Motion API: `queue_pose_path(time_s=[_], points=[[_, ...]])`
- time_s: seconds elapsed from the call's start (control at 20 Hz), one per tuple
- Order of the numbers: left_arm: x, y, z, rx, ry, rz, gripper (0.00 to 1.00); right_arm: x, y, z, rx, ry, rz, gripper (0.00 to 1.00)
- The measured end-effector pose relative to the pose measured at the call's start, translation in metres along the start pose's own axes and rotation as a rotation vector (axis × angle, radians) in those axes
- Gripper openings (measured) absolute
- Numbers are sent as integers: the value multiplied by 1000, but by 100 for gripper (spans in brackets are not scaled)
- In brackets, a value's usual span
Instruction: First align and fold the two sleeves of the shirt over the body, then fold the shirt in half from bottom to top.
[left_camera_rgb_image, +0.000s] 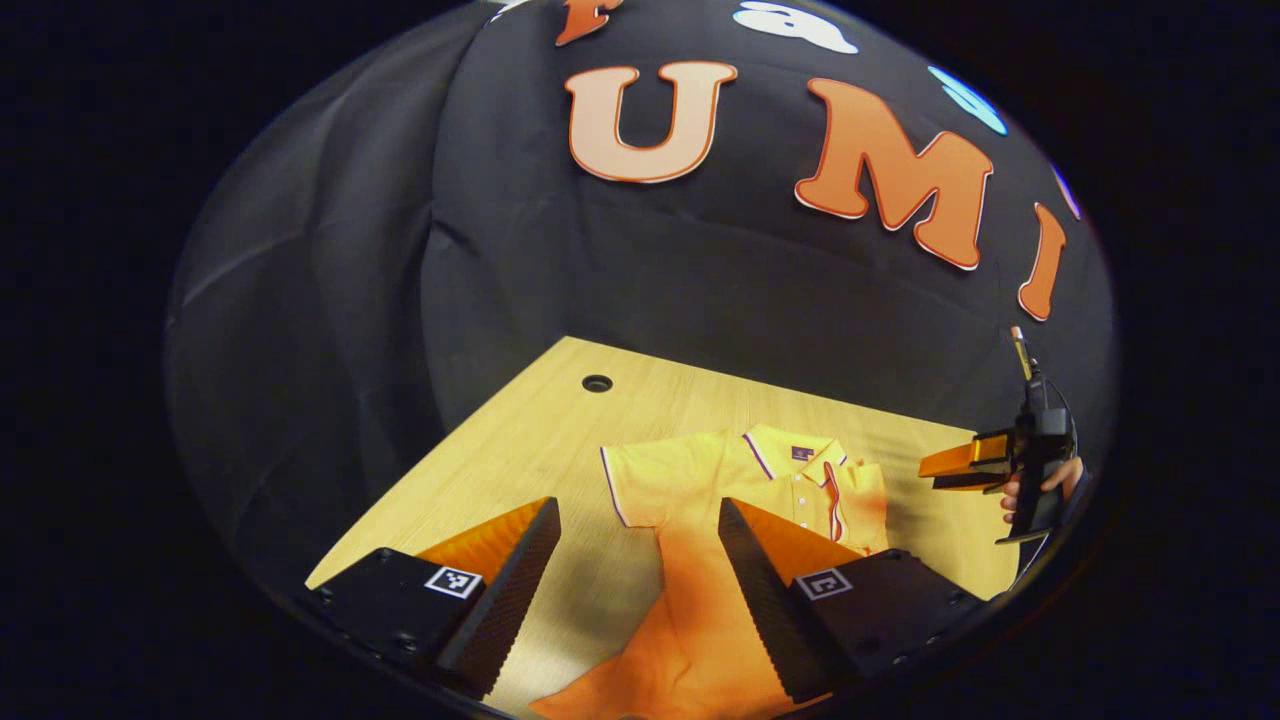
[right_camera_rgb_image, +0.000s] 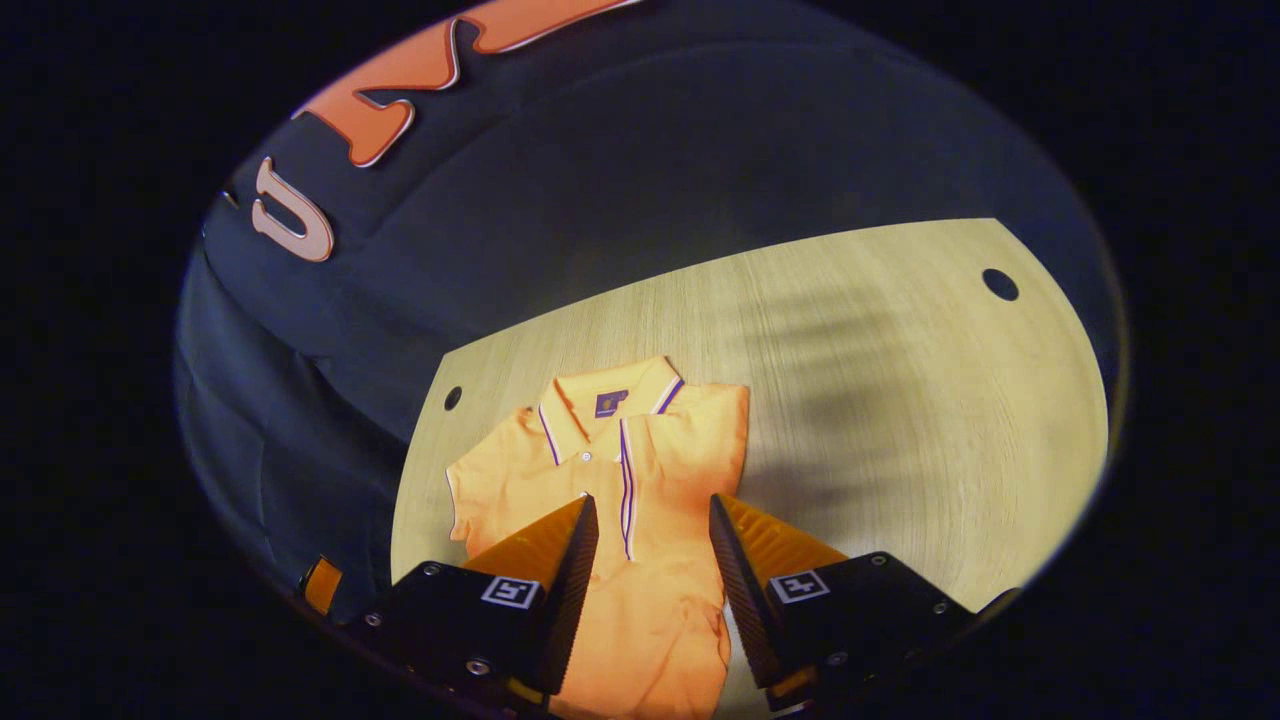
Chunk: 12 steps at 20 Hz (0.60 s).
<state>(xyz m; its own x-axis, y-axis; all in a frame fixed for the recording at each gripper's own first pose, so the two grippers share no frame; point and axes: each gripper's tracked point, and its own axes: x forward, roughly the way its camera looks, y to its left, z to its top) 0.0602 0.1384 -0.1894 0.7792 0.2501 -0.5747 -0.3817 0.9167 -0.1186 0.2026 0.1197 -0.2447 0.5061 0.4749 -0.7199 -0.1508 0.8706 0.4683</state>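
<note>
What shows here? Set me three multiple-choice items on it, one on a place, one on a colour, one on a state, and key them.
1. Where does the shirt lie?
A. Hung on the booth's wall
B. Flat on the wooden table
C. Draped over a chair

2. What is the shirt's main colour?
A. Blue
B. Green
C. Orange

3. How does the right tool stand?
A. Open, holding nothing
B. Shut on the collar
C. Shut on a sleeve

Key:
1. B, as the light wood grain shows all round the shirt.
2. C, as the cloth is orange, with thin dark stripes at the collar and placket.
3. A, as its fingers stand apart with the shirt showing between them.
</note>
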Motion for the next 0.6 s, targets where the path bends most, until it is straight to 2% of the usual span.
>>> queue_pose_path(time_s=[0.15, 0.2, 0.3, 0.5, 0.6], points=[[33, 15, -16, -8, 153, 0, 98, -26, -5, -10, 7, -60, -64, 78], [43, 14, -27, -12, 234, -22, 100, -35, -4, -14, 10, -77, -75, 77], [66, 18, -43, -34, 335, -41, 98, -50, -4, -24, 11, -117, -109, 78], [109, 22, -46, -7, 427, -66, 98, -74, -4, -39, 13, -208, -198, 78], [130, 23, -51, 2, 482, -70, 98, -83, -2, -51, 35, -231, -219, 83]])
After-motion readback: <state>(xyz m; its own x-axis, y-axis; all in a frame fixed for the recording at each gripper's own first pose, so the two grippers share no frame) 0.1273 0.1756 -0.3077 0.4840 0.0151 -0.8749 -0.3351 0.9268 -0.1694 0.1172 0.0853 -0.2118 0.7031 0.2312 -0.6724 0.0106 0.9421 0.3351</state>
